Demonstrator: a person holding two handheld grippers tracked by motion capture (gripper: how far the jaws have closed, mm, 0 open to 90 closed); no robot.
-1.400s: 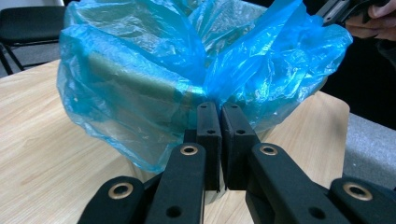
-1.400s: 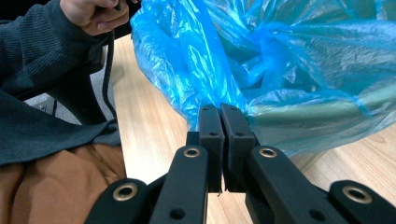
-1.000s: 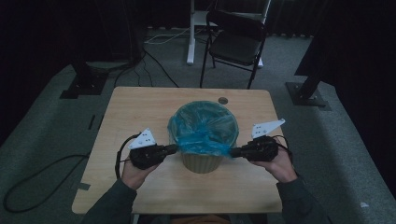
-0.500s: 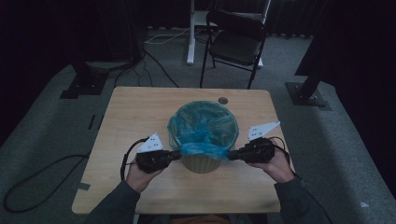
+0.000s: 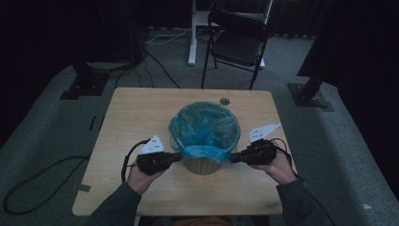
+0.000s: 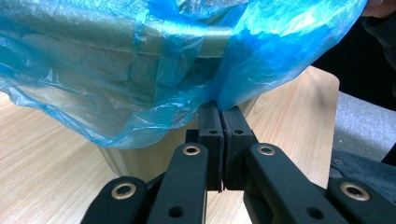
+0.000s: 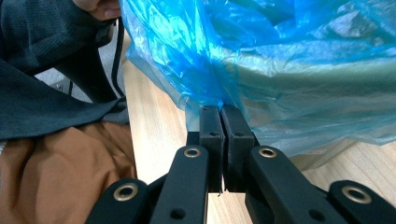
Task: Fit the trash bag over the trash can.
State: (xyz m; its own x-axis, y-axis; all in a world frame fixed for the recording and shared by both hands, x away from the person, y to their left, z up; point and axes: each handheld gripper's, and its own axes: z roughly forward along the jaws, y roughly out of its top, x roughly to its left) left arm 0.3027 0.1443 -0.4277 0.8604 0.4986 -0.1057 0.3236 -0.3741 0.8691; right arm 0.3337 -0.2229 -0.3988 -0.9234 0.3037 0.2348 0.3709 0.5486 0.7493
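A round beige bin (image 5: 203, 165) stands in the middle of the wooden table (image 5: 136, 113), lined with a blue plastic bag (image 5: 204, 127) folded over its rim. My left gripper (image 5: 178, 157) is at the bin's near left side, jaws shut on the bag's hanging edge (image 6: 205, 95). On the near right side my right gripper (image 5: 234, 158) is likewise shut on the bag's edge (image 7: 219, 95). Both pinch thin film just below the rim, with the bin wall (image 6: 140, 156) close behind.
A black folding chair (image 5: 237, 44) and a white desk leg (image 5: 192, 33) stand beyond the table's far edge. Black stands and cables lie on the grey floor at left and right. A small round hole (image 5: 225, 101) marks the tabletop behind the bin.
Both grippers have slid toward me and down along the bin's sides, pulling the bag's edge lower over the near rim.
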